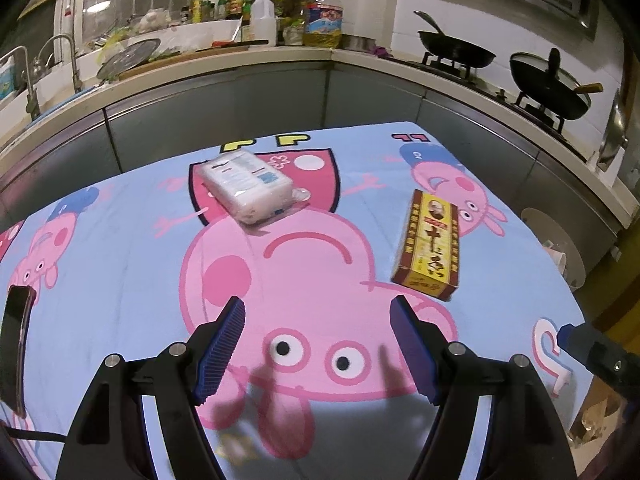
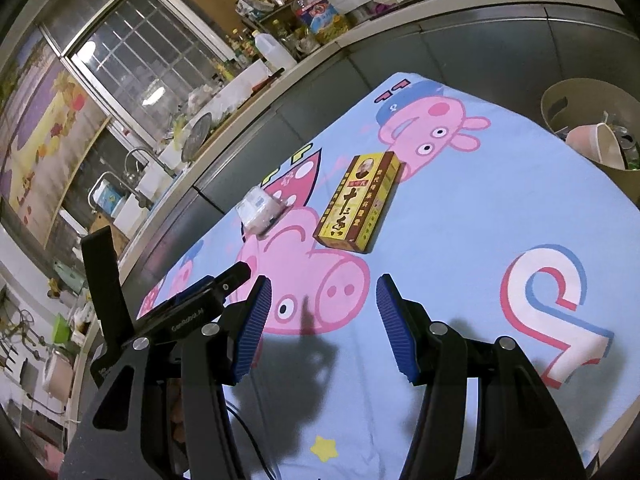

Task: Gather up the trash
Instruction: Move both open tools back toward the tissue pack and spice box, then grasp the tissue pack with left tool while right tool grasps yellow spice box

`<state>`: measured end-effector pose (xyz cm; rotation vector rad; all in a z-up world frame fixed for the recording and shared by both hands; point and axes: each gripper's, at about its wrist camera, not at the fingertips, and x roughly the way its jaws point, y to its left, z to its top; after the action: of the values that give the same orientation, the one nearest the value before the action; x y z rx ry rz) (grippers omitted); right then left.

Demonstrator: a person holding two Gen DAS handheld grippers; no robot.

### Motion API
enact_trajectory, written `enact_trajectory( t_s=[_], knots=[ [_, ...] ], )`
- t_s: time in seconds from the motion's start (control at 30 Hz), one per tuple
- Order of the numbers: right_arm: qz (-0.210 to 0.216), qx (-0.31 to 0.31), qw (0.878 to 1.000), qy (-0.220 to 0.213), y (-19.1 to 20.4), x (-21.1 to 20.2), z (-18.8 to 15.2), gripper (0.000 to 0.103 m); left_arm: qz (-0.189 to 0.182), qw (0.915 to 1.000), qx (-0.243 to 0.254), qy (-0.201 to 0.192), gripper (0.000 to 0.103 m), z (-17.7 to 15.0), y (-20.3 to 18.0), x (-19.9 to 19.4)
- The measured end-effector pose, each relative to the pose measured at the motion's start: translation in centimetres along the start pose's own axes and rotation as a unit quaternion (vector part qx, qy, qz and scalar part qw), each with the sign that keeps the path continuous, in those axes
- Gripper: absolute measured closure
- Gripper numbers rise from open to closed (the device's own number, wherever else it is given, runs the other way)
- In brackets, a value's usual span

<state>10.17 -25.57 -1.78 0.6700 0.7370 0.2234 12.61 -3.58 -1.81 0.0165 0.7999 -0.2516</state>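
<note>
A white plastic-wrapped tissue pack (image 1: 250,186) lies on the blue cartoon-pig cloth (image 1: 120,240), ahead of my left gripper (image 1: 318,312), which is open and empty above the cloth. A yellow and red carton (image 1: 430,246) lies ahead to its right. In the right wrist view the carton (image 2: 358,202) lies ahead of my right gripper (image 2: 322,292), also open and empty, with the tissue pack (image 2: 260,210) further left. A beige trash bin (image 2: 592,120) with rubbish stands past the table's right edge. The right gripper's tip shows at the left view's right edge (image 1: 576,338).
A black phone (image 1: 16,340) lies at the cloth's left edge. A grey kitchen counter (image 1: 240,92) runs behind the table with bottles, a sink faucet (image 1: 24,76) and two black woks (image 1: 456,54) on a stove. The left gripper's body (image 2: 180,312) is close on the left.
</note>
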Motion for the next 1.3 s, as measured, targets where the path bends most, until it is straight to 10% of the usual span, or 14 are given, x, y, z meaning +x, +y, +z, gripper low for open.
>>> enact_trajectory(
  t_s=[0.73, 1.03, 1.3],
  knots=[
    [0.006, -0.006, 0.999, 0.033, 0.7, 3.3, -0.2, 0.048, 0.011, 0.9972, -0.071, 0.020, 0.028, 0.8, 5.9, 2.3],
    [0.000, -0.013, 0.999, 0.036, -0.1, 5.1, 1.4, 0.048, -0.038, 0.9802, -0.190, 0.042, 0.024, 5.9, 12.5, 5.0],
    [-0.025, -0.033, 0.998, 0.043, -0.3, 8.4, 3.3, 0.034, 0.018, 0.9858, -0.143, 0.086, 0.013, 11.1, 9.4, 12.3]
  ],
)
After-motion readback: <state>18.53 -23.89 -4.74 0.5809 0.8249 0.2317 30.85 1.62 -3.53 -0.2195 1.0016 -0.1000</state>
